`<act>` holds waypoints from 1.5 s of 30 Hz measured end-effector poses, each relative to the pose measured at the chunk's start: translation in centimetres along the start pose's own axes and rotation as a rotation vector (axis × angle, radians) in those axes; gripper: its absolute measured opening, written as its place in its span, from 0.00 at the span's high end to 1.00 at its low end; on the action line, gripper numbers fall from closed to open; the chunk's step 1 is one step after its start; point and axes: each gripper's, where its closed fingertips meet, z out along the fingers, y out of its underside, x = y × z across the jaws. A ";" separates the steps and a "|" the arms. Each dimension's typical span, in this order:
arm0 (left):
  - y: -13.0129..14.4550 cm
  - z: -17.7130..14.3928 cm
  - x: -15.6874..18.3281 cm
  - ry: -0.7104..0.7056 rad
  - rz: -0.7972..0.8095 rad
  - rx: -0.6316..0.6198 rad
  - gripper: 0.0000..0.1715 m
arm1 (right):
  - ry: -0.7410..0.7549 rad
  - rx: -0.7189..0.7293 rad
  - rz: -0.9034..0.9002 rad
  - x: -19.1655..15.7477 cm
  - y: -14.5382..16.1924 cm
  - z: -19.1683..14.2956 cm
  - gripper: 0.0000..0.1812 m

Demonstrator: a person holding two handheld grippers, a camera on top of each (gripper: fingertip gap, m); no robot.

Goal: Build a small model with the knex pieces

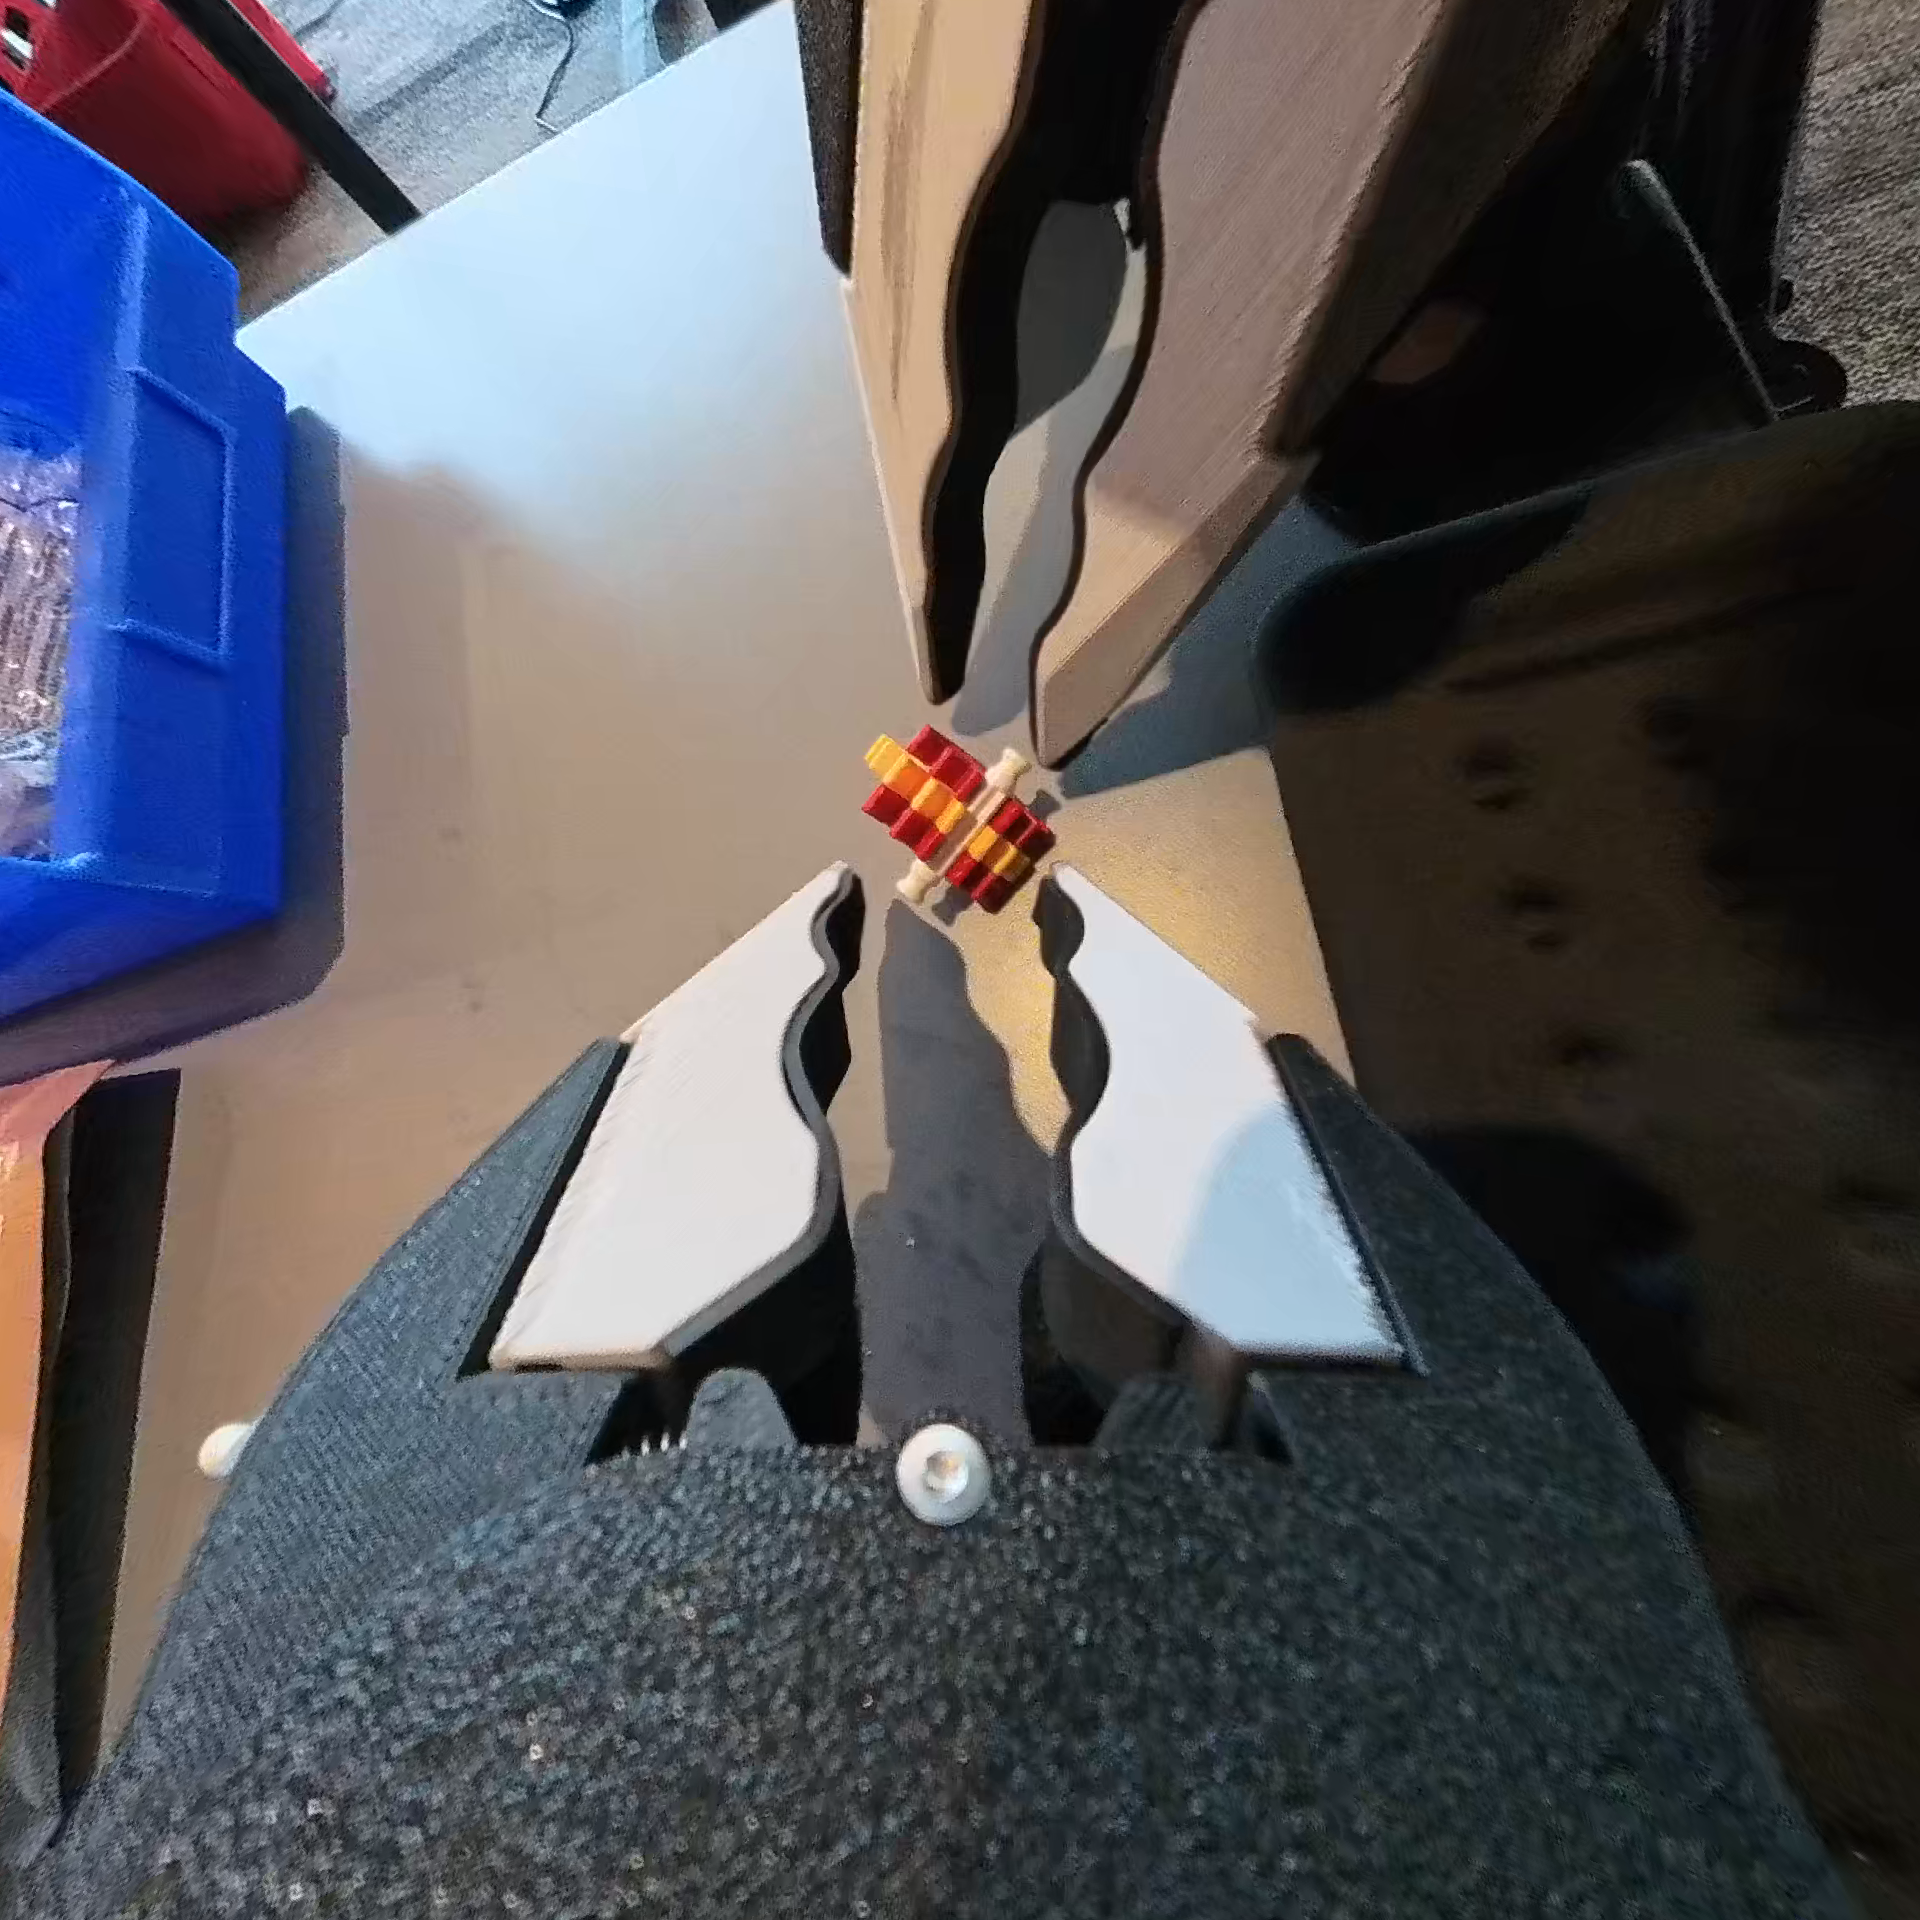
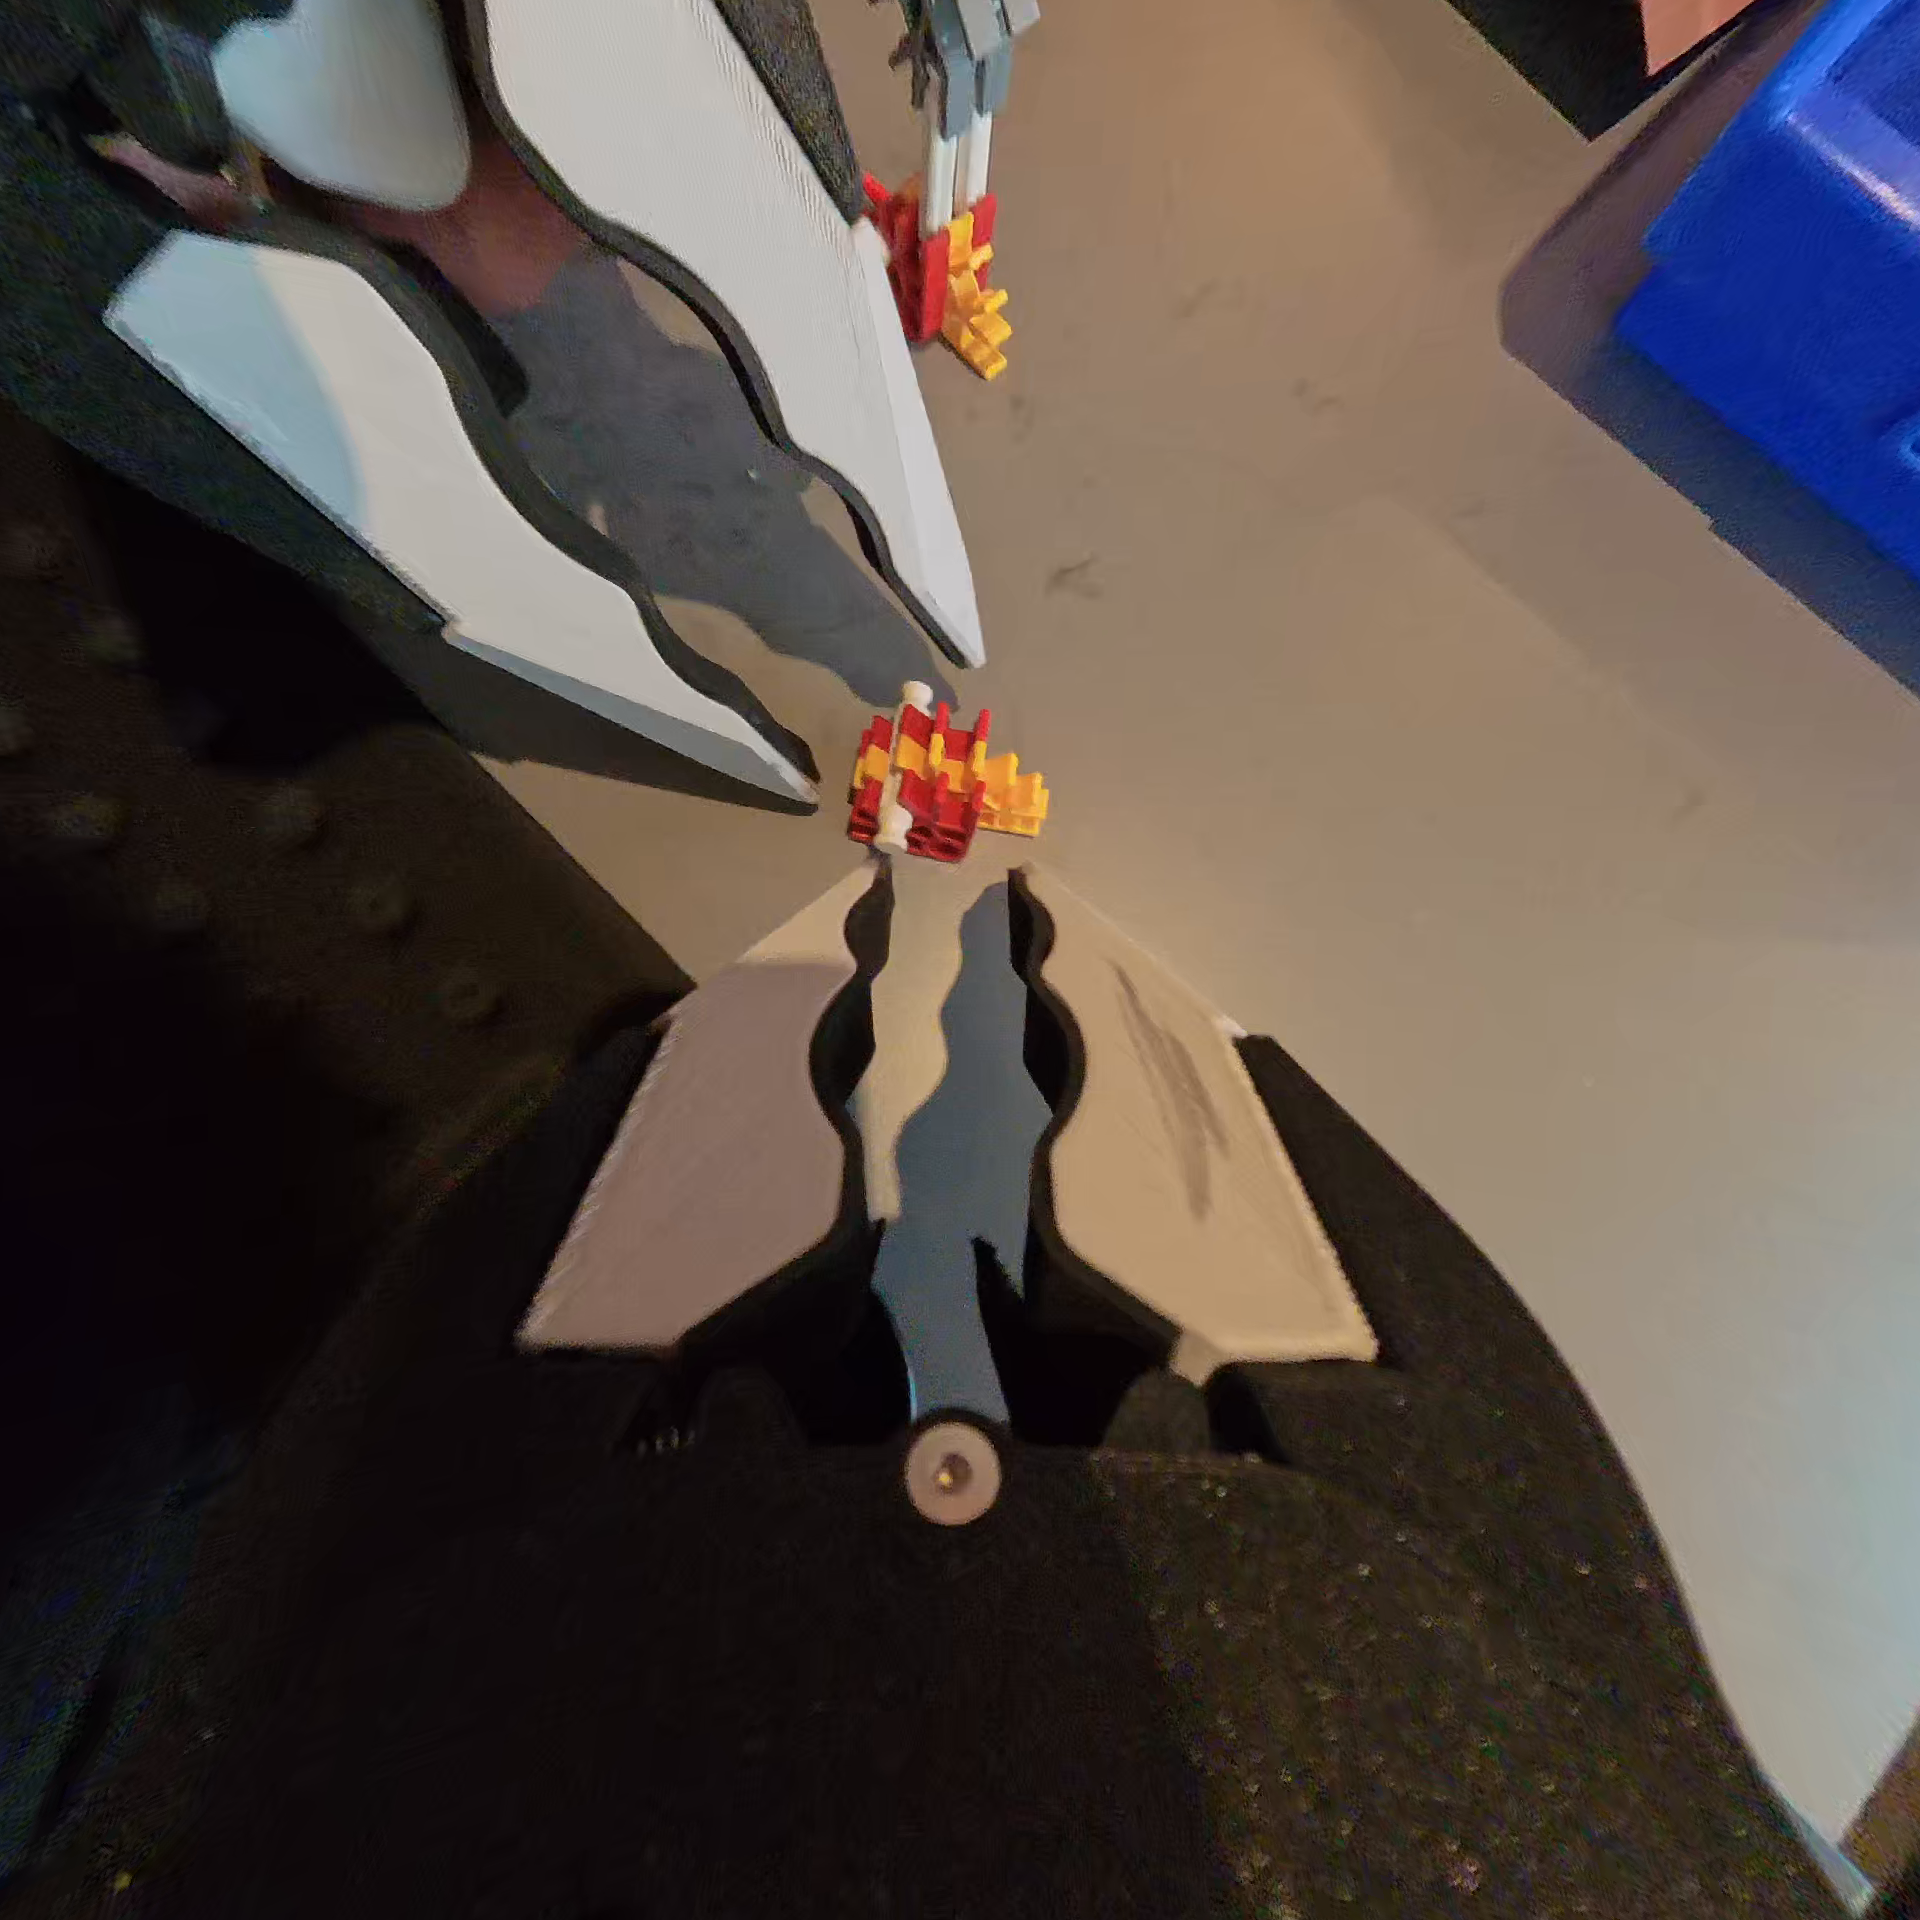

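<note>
our left claw (image 1: 951,883) is spread, the brick piece (image 1: 956,821) just beyond at 12 o'clock. our right claw (image 2: 945,873) is spread too, empty, the piece at its tips.

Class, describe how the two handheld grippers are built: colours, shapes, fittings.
Both match. The left gripper and the right gripper each have two flat white fingers tapering to points, with wavy black-lined inner edges. They slot into a rough, speckled black body with one round silver screw centred.
</note>
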 end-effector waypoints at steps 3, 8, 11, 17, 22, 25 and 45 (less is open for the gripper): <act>-0.3 0.1 0.1 0.011 0.000 0.012 0.80 | -0.028 -0.001 -0.009 -0.4 0.3 0.6 0.86; -0.1 0.3 0.4 0.012 0.011 0.001 0.84 | -0.071 0.068 0.013 -1.2 -0.8 0.9 0.89; 0.0 0.2 0.6 0.008 0.017 -0.015 0.85 | -0.065 0.071 -0.004 -1.3 -0.8 1.1 0.89; 0.3 -0.3 1.0 -0.022 0.021 -0.039 0.85 | -0.105 0.077 -0.026 -1.8 -1.0 1.2 0.90; 0.4 -0.3 0.9 -0.042 0.015 -0.046 0.85 | -0.181 0.057 0.023 -1.9 -1.1 1.3 0.90; 0.3 -0.3 1.0 -0.066 0.016 -0.049 0.86 | -0.186 0.017 -0.007 -1.9 -1.0 1.4 0.90; 0.6 -1.1 1.6 -0.015 -0.099 -0.028 0.82 | -0.233 -0.043 -0.162 -2.5 -1.2 1.7 0.90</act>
